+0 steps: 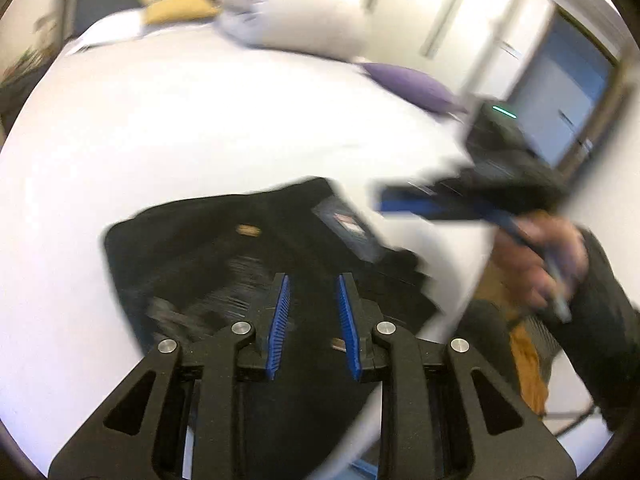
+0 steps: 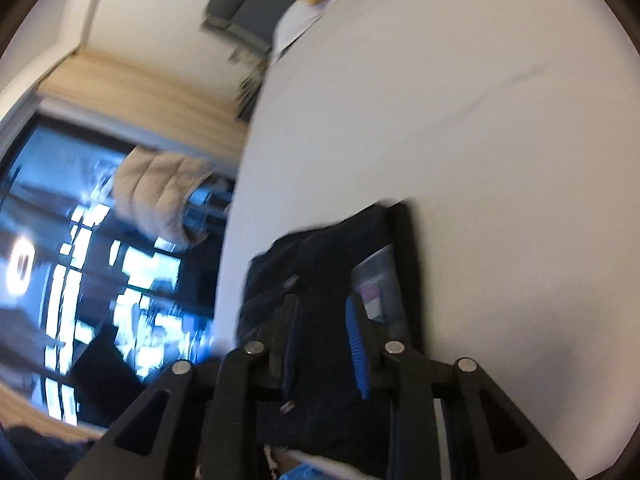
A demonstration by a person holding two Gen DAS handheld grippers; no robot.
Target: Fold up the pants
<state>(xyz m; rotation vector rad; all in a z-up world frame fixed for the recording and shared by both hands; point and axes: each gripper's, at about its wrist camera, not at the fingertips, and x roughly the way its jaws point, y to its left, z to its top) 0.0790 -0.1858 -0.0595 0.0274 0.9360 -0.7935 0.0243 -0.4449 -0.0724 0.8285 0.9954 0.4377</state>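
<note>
The black pants [image 1: 224, 256] lie bunched on the white bed [image 1: 200, 120], with a label patch [image 1: 348, 228] showing near the waistband. My left gripper [image 1: 313, 284] is open and empty, just above the pants. My right gripper [image 1: 384, 196], held in a hand, hovers to the right over the bed's edge in the left wrist view. In the right wrist view the right gripper [image 2: 322, 312] is open and empty above the pants [image 2: 328, 264]. Both views are motion-blurred.
White pillows [image 1: 296, 4], a yellow cushion [image 1: 176, 8] and a purple cushion [image 1: 412, 84] lie at the far side of the bed. A window [image 2: 80, 248] and a beige jacket [image 2: 160, 192] are beside the bed. The person's legs [image 1: 520, 340] stand at the bed's right edge.
</note>
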